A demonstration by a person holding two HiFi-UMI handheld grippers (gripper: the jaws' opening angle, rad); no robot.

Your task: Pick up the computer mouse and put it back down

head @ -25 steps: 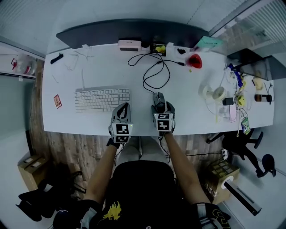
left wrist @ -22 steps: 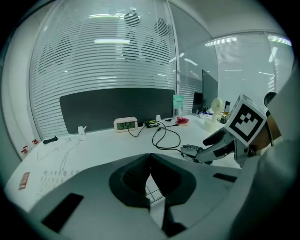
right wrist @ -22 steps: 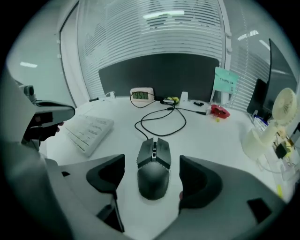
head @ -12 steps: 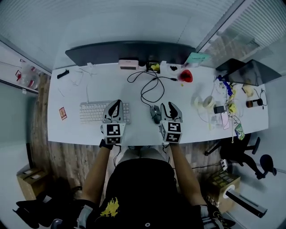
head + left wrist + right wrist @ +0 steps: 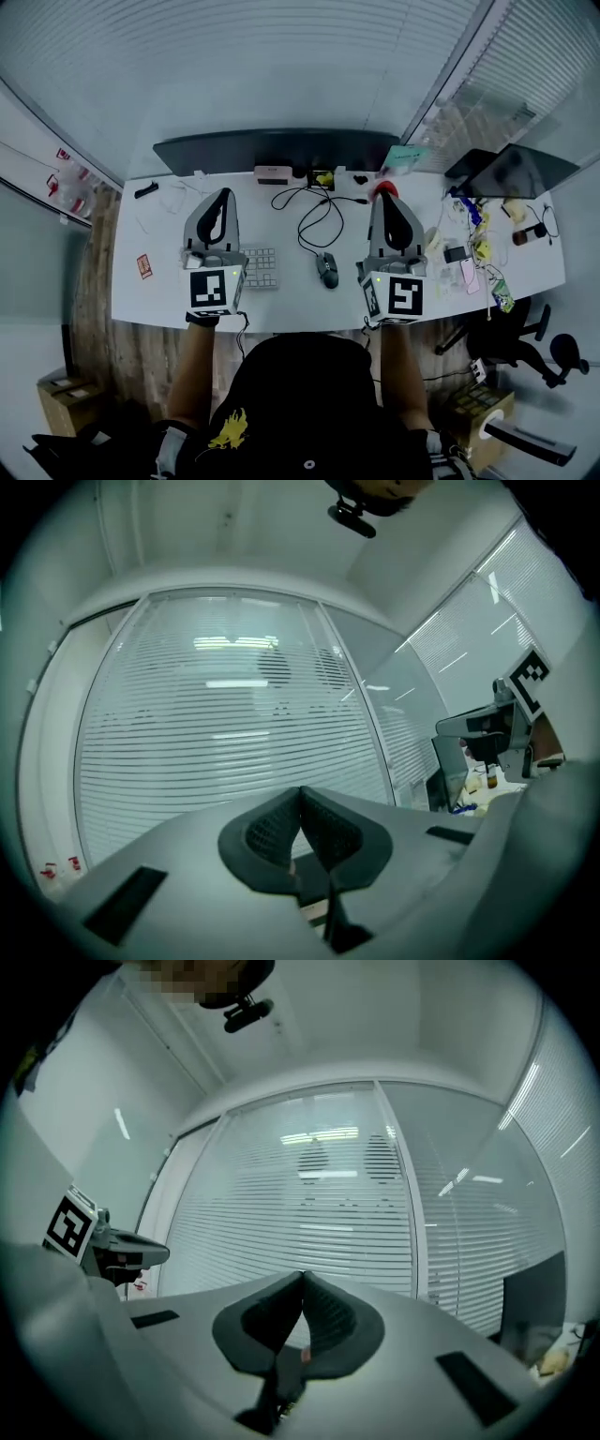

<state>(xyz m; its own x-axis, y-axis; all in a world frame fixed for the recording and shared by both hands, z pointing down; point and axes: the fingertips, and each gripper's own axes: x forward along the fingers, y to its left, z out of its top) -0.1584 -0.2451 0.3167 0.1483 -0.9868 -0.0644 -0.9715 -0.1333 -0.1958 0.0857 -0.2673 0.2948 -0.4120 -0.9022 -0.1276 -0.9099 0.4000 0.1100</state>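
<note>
The computer mouse (image 5: pixel 326 269) lies on the desk (image 5: pixel 291 305), long axis pointing away from the person, below and between both grippers, nearer the right gripper (image 5: pixel 388 204); its jaws are pressed together and empty, as are the left gripper (image 5: pixel 221 197) jaws

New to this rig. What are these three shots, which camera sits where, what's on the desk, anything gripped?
No robot: a person holds a two-jaw gripper in each hand. The head view looks down from the person's head at the left gripper and right gripper, held over a desk. The two gripper views ride on the grippers and look along their jaws, toward window blinds. On the desk: a computer mouse with its cable, a keyboard, a monitor. Both grippers are shut and empty; the mouse lies on the desk.
</note>
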